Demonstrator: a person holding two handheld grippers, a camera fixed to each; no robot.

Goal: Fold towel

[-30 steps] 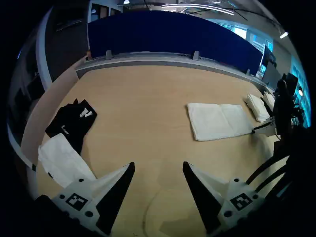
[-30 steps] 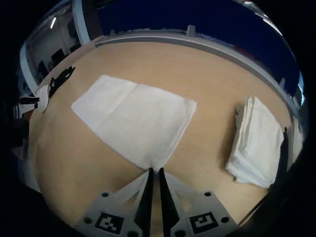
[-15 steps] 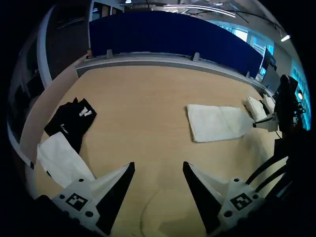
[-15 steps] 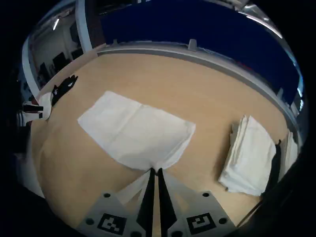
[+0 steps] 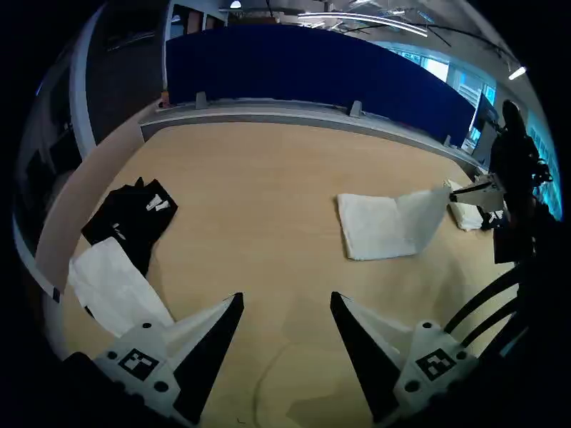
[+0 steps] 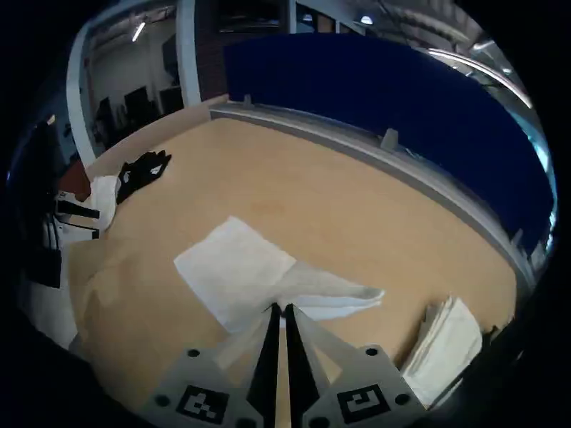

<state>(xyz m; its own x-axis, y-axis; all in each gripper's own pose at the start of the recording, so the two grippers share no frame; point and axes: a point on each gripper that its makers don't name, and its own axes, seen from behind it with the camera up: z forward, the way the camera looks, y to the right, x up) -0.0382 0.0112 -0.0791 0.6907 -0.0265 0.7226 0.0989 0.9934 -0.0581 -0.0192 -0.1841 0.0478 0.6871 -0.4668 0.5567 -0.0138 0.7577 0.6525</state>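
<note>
Right tongs [image 6: 279, 308] are pinching together on the towel [image 6: 235, 274] edge & holding it up off the surface [image 6: 300, 178]. A sec ago the towel was lying flat; now the near end is tenting up while the far half is staying down. So the fold is prob. getting underway, w/ the raised edge needing carrying over the rest. Left tongs [image 5: 287, 296] are hanging spread apart, gripping nothing, well away from the towel. Exact pinch spot & no. of layers are hiding behind the tips. Stack of folded towels [image 6: 446, 346] is getting cut off at the edge.
</note>
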